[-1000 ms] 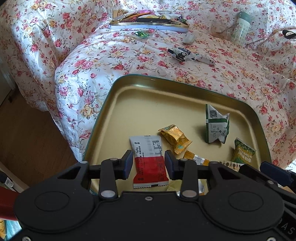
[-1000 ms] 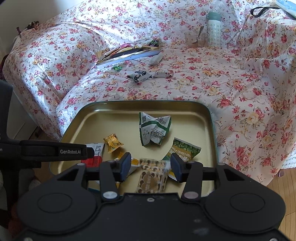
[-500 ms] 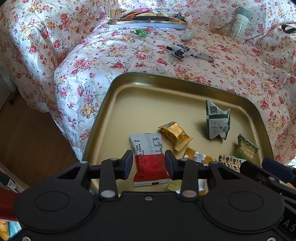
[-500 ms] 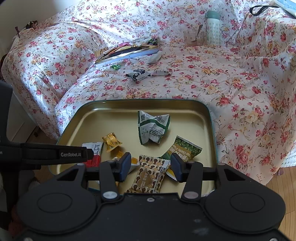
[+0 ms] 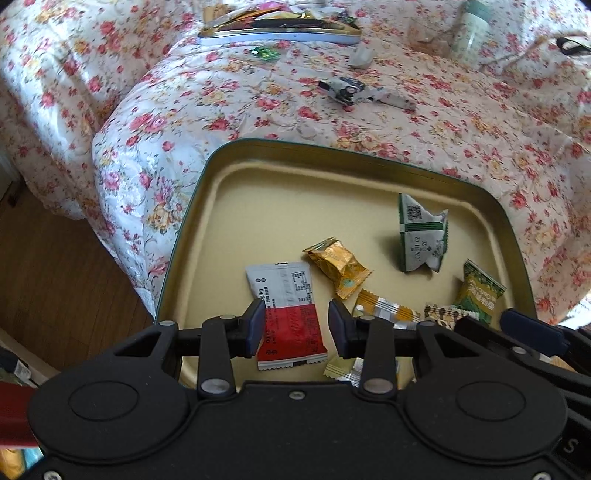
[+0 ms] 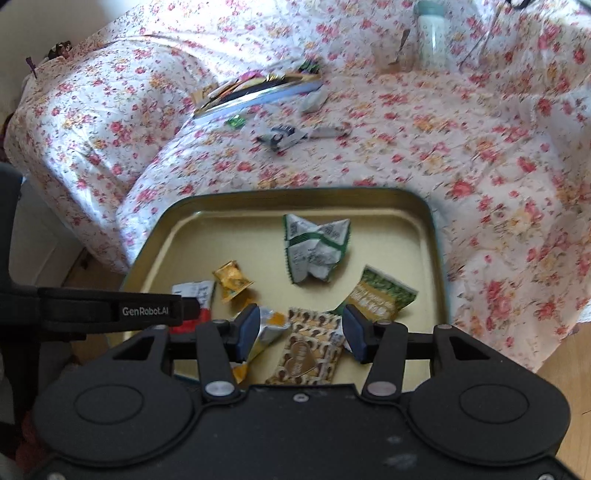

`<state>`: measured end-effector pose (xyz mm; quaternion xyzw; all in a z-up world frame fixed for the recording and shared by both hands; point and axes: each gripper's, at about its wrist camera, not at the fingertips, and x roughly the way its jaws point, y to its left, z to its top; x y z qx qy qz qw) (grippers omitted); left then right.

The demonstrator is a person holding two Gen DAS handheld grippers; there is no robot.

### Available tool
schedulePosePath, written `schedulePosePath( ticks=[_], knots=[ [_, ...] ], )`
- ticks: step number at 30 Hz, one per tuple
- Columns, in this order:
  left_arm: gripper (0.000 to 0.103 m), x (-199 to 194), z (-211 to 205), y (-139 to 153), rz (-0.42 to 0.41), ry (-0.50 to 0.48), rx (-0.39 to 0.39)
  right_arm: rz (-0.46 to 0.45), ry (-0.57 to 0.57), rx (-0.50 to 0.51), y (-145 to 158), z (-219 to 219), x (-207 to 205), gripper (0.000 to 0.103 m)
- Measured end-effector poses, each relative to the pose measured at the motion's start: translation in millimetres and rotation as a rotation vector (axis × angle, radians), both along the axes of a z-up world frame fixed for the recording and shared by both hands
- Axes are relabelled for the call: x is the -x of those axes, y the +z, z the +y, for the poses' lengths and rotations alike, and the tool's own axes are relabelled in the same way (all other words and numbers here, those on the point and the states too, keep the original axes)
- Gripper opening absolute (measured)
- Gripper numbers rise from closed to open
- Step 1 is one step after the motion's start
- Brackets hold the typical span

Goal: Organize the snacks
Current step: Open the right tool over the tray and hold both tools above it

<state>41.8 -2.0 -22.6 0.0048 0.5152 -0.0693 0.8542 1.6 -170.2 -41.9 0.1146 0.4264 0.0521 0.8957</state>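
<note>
A gold tin tray lies on the flowered sofa and holds several snack packets. My left gripper is open above a red and white packet, not touching it. My right gripper is open above a brown patterned packet. Also in the tray are a gold candy, a crumpled green and white packet, a green and yellow packet and an orange and silver packet.
A second tin full of wrappers lies at the sofa back. A black and white packet, a small green wrapper and a pale green bottle lie on the cover. Wood floor is at the left.
Both grippers have drawn back and tilted down a little, so the tray and its packets show further up in both views. The right gripper's jaws have widened. No packet has moved.
</note>
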Motion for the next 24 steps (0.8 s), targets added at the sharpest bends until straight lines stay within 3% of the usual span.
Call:
schedulePosePath(
  ticks=[7,12,18,24],
  knots=[
    [0.047,-10,5,5,0.078,-0.064,-0.014,0.082,0.054,-0.027,4,-7,-15,0.053],
    [0.047,-20,9,0,0.216,-0.109,-0.012,0.155,0.09,-0.037,12,-15,-28,0.053],
    [0.047,-39,14,0,0.344,-0.089,-0.032,0.297,0.138,0.007,13,-15,-47,0.053],
    [0.047,-63,10,17,0.35,-0.097,-0.096,0.359,0.19,0.085,19,-4,-65,0.053]
  ],
)
